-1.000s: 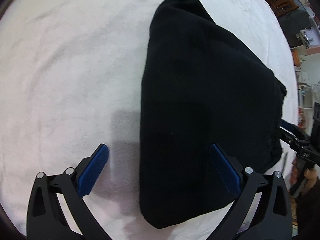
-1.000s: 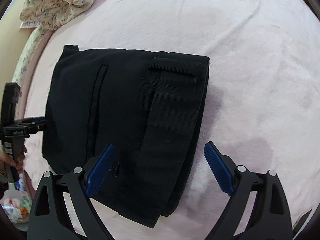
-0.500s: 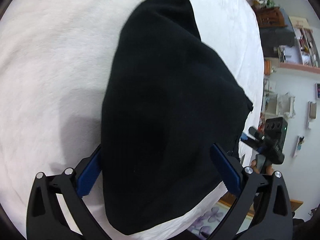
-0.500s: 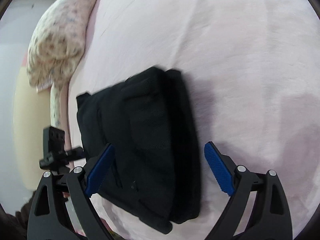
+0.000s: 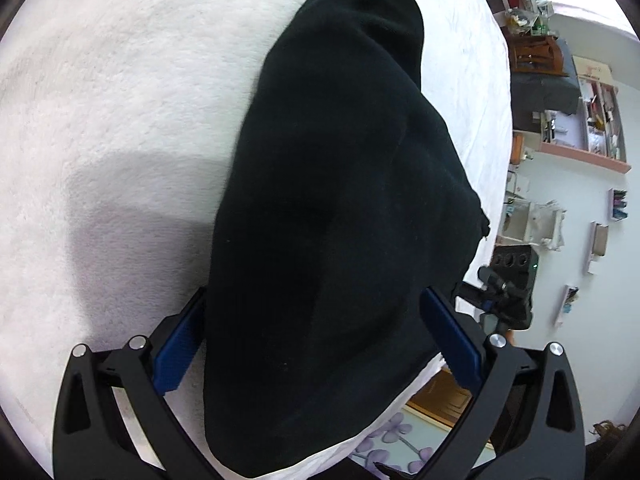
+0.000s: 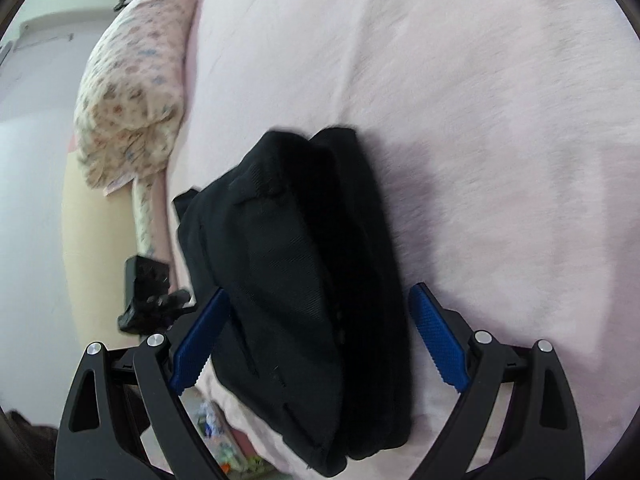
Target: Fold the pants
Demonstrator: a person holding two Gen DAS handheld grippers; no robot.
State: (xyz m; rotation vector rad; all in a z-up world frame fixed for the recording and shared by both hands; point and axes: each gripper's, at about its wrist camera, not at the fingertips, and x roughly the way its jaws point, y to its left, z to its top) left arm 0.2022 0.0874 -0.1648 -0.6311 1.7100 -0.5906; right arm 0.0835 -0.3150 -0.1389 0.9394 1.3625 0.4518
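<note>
The black pants (image 5: 332, 216) are seen folded into a thick bundle lying on the pale pink bedcover (image 5: 120, 100), filling the centre of the left wrist view from the upper middle down to the lower edge. In the right wrist view the same bundle (image 6: 296, 292) is shown in the lower centre, its stacked layers visible along the right side. The left gripper (image 5: 316, 344) is held wide apart, its blue pads (image 5: 178, 354) placed on either side of the near end of the bundle; whether the pads touch the cloth cannot be told, since the fabric hides the inner edges. The right gripper (image 6: 320, 344) is likewise spread open, the bundle lying between its blue pads (image 6: 438, 338) without being clamped. A floral pillow (image 6: 132, 88) is seen at the upper left of the right wrist view. Cluttered shelves (image 5: 592, 120) are visible at the right edge of the left wrist view.
</note>
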